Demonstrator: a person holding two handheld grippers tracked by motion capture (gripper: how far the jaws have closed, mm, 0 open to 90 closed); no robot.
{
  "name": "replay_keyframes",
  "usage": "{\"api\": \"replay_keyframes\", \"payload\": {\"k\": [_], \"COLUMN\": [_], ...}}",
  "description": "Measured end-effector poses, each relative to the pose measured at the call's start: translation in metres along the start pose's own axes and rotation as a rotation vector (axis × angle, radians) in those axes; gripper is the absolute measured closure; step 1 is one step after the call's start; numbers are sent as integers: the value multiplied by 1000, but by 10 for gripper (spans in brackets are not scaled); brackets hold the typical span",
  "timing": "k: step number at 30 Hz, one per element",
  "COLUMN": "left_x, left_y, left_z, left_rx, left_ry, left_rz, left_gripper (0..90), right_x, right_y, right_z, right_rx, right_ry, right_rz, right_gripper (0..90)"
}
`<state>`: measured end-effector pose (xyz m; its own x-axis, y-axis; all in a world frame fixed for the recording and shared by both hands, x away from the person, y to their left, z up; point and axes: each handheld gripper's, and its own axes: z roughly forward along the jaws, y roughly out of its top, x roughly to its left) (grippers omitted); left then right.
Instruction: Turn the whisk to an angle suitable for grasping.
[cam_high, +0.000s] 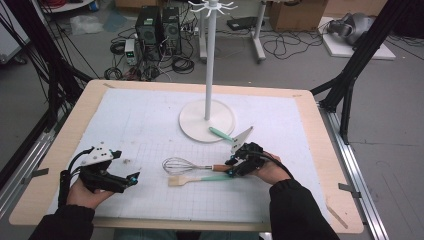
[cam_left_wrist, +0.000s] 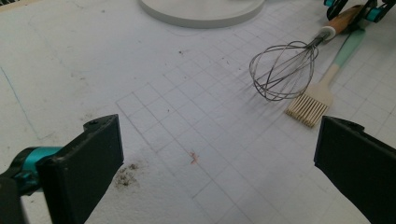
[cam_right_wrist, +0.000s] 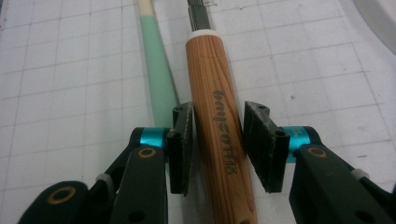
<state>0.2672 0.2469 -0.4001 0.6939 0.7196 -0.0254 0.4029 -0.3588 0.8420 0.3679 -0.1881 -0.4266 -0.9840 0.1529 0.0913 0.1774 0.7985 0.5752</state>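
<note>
Toward the left of the tabletop (cam_high: 125, 112) the left tongs (cam_high: 134, 177) rest low in the person's hand, jaws spread wide with nothing between them, pointing across the gridded mat toward the whisk (cam_high: 182, 165). Whisk head (cam_left_wrist: 280, 70) lies ahead and to the right of those jaws in the left gripper view, well apart. Pastry brush (cam_high: 192, 179) lies just beside the whisk on the near side, roughly parallel, bristles to the left.

Middle: the whisk's long axis runs left-right across the table, wire head left, wooden handle (cam_right_wrist: 219, 121) right. White stand base (cam_high: 207, 120) sits behind it, with a green-handled scraper (cam_high: 235, 137) leaning on its rim.

Right side: right tongs (cam_high: 233, 167) are at the handle end, much nearer than the left ones. In the right gripper view the handle runs straight up between the jaws, lined up with them. Left pad (cam_right_wrist: 183, 140) looks to be touching the wood; right pad (cam_right_wrist: 261, 144) shows a thin gap, so narrow but not clamped yet. Brush's green handle (cam_right_wrist: 159, 84) lies just outside the left pad, close enough to get caught. Likely step: closing on the handle to lift the whisk.
</note>
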Motion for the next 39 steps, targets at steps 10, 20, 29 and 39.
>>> {"api": "replay_keyframes", "payload": {"k": [10,20,29,39], "left_x": [0,0,0,0], "left_y": [0,0,0,1], "left_z": [0,0,-1,-1], "left_rx": [0,2,-2,-5], "left_ry": [-1,-1,1,0], "left_rz": [0,1,1,3], "left_gripper": [18,18,18,18], "right_x": [-5,-7,-5,-5], "right_y": [-1,-1,0,1], "right_z": [1,1,-4,-7], "right_rx": [-4,-8,-31,-60], "right_ry": [6,18,5,-2], "right_rz": [-34,-57,-59,-60], "right_gripper": [687,698,700,700]}}
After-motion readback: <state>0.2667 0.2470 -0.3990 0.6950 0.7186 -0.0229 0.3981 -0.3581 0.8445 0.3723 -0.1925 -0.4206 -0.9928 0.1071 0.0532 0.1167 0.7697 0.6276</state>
